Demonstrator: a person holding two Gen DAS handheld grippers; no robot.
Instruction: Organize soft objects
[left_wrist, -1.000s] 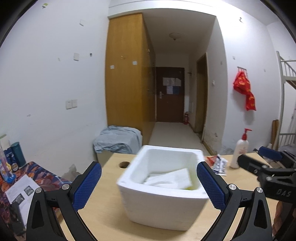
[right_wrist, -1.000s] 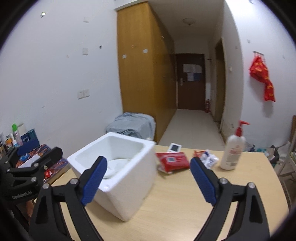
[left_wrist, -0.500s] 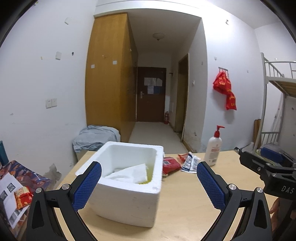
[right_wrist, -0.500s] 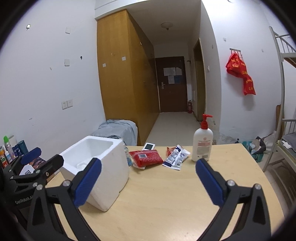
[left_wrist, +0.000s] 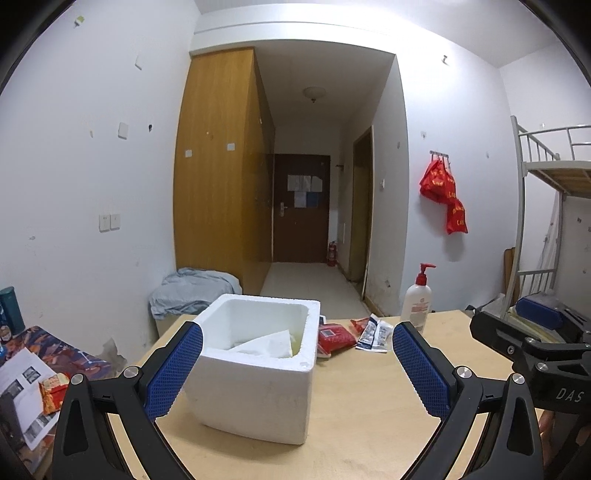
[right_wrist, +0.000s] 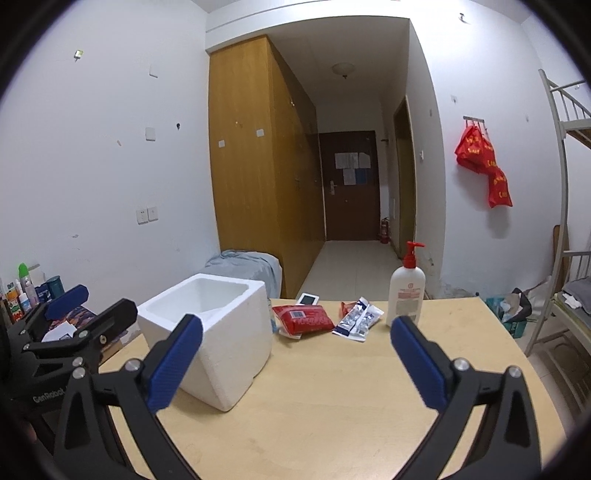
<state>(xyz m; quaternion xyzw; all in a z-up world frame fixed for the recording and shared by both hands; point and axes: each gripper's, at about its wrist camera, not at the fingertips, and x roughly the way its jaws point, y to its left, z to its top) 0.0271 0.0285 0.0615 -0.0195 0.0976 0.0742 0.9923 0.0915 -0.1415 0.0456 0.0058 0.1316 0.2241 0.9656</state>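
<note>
Foam box hides part of the red pack in the left view; labels on the bottle too small to read; bunk cut off at the right edge

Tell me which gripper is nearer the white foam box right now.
Left. The left gripper faces the white foam box head-on, box between its open fingers' line. The right gripper sits off to the box's right, over bare table.

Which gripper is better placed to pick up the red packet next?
Right. The right gripper is open and faces the red packet; the foam box fills the left gripper's view.
</note>
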